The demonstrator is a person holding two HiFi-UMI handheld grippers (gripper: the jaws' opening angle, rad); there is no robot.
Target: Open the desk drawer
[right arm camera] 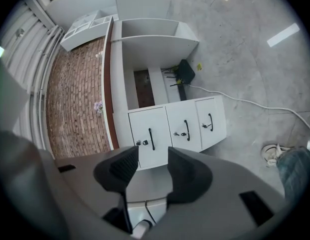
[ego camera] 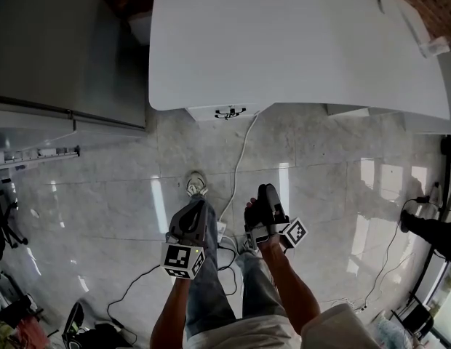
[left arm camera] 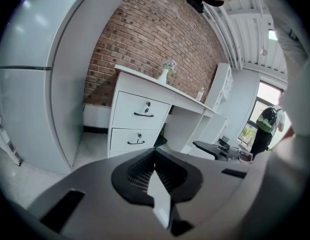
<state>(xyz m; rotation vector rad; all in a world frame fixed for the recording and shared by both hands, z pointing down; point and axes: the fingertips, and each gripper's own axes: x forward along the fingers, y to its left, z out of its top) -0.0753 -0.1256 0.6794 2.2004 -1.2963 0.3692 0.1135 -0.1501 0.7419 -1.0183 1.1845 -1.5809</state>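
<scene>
The white desk fills the top of the head view, and its drawer unit peeks out under the front edge. In the left gripper view the top drawer and the one below it are closed, each with a black handle and a lock. The right gripper view, rolled sideways, shows three closed drawer fronts. My left gripper is shut with nothing in it. My right gripper is open and holds nothing. Both hang over the floor, well short of the desk.
A tall grey cabinet stands left of the desk. A white cable runs across the tiled floor from under the desk. The person's shoe is ahead of the grippers. A vase sits on the desk; a black chair stands to the right.
</scene>
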